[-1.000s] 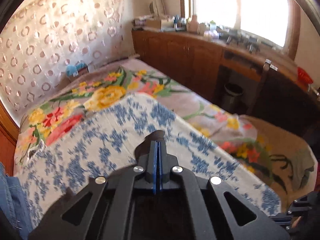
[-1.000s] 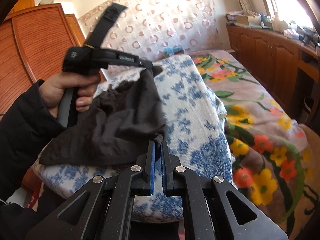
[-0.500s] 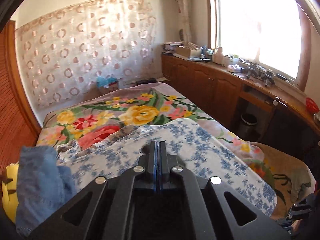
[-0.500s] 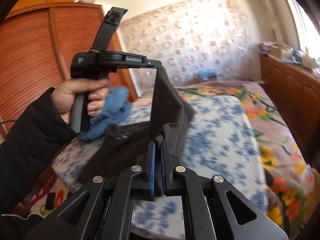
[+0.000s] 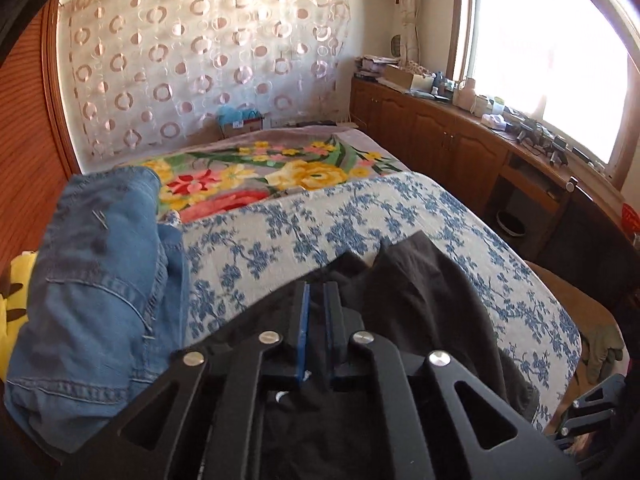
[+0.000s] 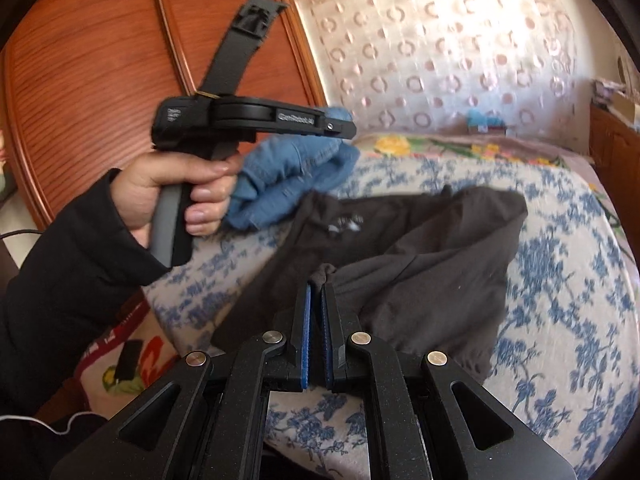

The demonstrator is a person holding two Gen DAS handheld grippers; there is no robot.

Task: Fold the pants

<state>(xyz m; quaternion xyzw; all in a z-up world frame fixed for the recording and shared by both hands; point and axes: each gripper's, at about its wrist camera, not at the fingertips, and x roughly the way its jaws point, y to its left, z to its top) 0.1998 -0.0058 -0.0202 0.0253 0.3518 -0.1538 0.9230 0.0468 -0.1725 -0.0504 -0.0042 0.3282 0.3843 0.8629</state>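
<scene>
A: Looking at the right gripper (image 6: 317,292) first, at the bottom middle of its own view: we've got its blue pads pinched nearly together on a bunched tip of the dark pants (image 6: 420,256), so that claw is gripping fabric.

B: Yep. And the left gripper (image 5: 318,292)? In its own view we see a narrow slit between the pads, and the jaws are opening. The pants (image 5: 420,292) lie under and around the fingers, but nothing seems pinched between them.

A: From the right view, the left gripper (image 6: 340,126) sits upper left, held in a hand (image 6: 176,192) with a dark sleeve, its tips above the pants and clear of them.

B: Further out, we see the pants spread crumpled across the blue-flowered sheet (image 6: 560,280), mid-frame. Folded jeans (image 5: 100,280) sit at the left of the left view, just beside the pants.

A: Behind that there's the floral blanket (image 5: 280,172) and a wooden cabinet (image 5: 440,136) on the right.
</scene>
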